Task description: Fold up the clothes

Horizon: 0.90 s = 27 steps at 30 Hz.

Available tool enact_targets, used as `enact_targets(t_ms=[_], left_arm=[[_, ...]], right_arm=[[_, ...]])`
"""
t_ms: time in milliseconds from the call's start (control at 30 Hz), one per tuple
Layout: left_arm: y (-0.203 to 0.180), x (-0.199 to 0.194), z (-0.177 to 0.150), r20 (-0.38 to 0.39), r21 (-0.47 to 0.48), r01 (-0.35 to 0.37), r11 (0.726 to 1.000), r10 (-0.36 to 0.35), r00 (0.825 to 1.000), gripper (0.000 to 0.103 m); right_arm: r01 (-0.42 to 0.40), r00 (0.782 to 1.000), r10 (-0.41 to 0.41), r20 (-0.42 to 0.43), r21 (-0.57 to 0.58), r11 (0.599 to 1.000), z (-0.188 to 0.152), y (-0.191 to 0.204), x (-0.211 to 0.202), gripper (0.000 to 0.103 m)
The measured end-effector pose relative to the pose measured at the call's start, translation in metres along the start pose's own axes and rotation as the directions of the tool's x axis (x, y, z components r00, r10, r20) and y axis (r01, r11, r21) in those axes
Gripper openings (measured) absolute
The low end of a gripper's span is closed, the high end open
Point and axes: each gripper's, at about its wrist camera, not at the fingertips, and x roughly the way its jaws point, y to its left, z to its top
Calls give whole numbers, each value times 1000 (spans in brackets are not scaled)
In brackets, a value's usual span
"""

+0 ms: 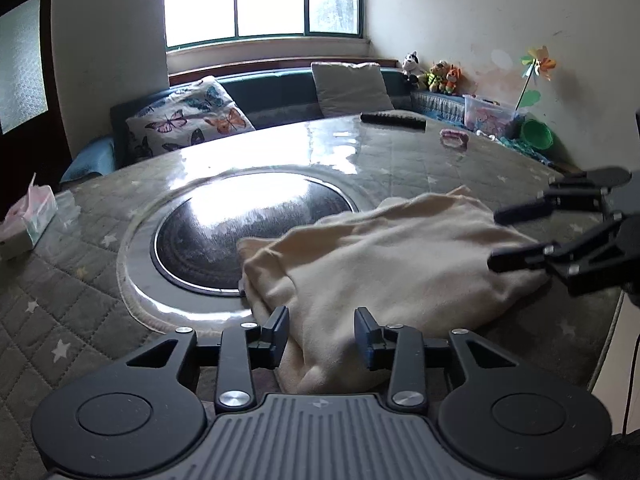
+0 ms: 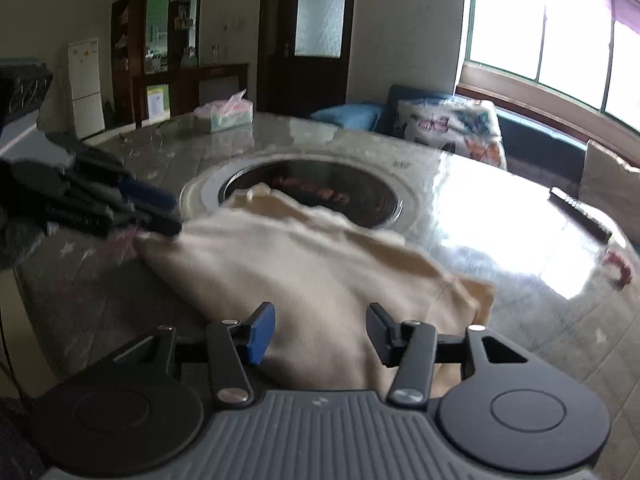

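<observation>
A cream garment (image 1: 380,256) lies folded in a soft heap on the round table, partly over the rim of the black inset; the right wrist view shows the cream garment (image 2: 300,264) too. My left gripper (image 1: 322,332) stands open over its near edge, the cloth lying between and below the fingers without being pinched. My right gripper (image 2: 320,330) is open as well, straddling the other side of the heap. From the left wrist, the right gripper (image 1: 496,238) shows at the right with its jaws apart above the cloth. In the right wrist view the left gripper (image 2: 174,216) is blurred at the cloth's left corner.
The table (image 1: 100,280) has a grey quilted cover under clear plastic and a black round inset (image 1: 248,232) in the middle. A tissue pack (image 1: 28,220) sits at the left, a remote (image 1: 394,120) and a pink hair tie (image 1: 454,137) at the far side. Cushioned benches ring the table.
</observation>
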Motion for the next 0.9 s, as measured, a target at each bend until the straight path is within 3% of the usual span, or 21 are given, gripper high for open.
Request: enact_targets(t_ms=[67, 267, 467, 700, 900], left_arm=[[1, 3, -3, -11, -8, -1, 1000, 1, 1000, 39], [10, 4, -7, -19, -56, 0, 998, -1, 1000, 39], [18, 4, 3, 7, -87, -30, 996, 30, 1000, 39], [25, 15, 2, -31, -111, -48, 993, 45, 998, 40], [35, 25, 17, -21, -171, -69, 983, 66, 998, 39]], right_arm=[[14, 1000, -14, 9, 9, 1000, 2, -3, 3, 62], [20, 999, -18, -47, 49, 999, -8, -12, 19, 62], [30, 1000, -30, -6, 68, 997, 1, -20, 12, 67], [44, 998, -35, -60, 152, 987, -5, -41, 34, 68], [41, 999, -37, -31, 172, 984, 5, -51, 32, 68]])
